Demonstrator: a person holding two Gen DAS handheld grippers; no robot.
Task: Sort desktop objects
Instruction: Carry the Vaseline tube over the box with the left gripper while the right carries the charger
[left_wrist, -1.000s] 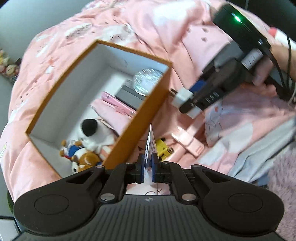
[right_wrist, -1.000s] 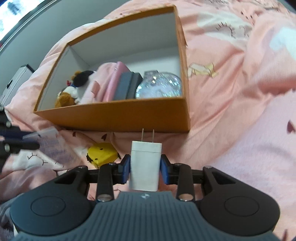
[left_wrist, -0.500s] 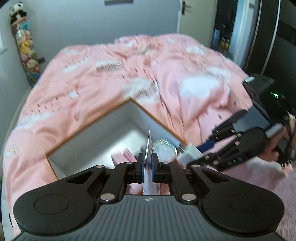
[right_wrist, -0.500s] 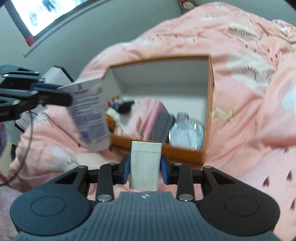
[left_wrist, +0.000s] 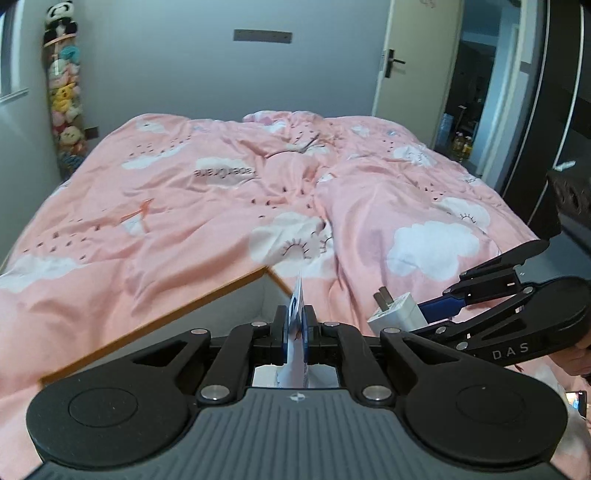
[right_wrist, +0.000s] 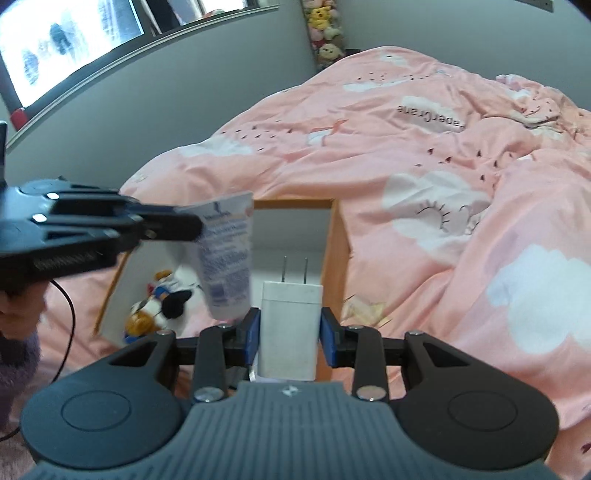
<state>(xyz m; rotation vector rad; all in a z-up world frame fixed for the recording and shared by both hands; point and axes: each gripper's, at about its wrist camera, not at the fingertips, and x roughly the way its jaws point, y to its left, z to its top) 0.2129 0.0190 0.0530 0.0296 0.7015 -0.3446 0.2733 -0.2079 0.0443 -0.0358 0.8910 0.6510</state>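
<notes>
My left gripper (left_wrist: 294, 325) is shut on a white and blue cream tube (left_wrist: 296, 306), seen edge-on; in the right wrist view the tube (right_wrist: 226, 254) hangs above the orange-edged box (right_wrist: 336, 240). My right gripper (right_wrist: 290, 332) is shut on a white plug charger (right_wrist: 290, 317), prongs pointing forward over the box; the charger also shows in the left wrist view (left_wrist: 397, 312). Plush toys (right_wrist: 159, 302) lie inside the box. Both grippers are raised above the box (left_wrist: 155, 317).
The box sits on a bed with a pink cloud-print duvet (left_wrist: 258, 192). A grey wall, a column of plush toys (left_wrist: 62, 85) and a door (left_wrist: 410, 62) stand behind. A window (right_wrist: 70, 40) is on the left wall.
Both grippers have lifted and tilted up from beside the box to above it, still holding the tube and the charger. The view now takes in the far bed and the walls.
</notes>
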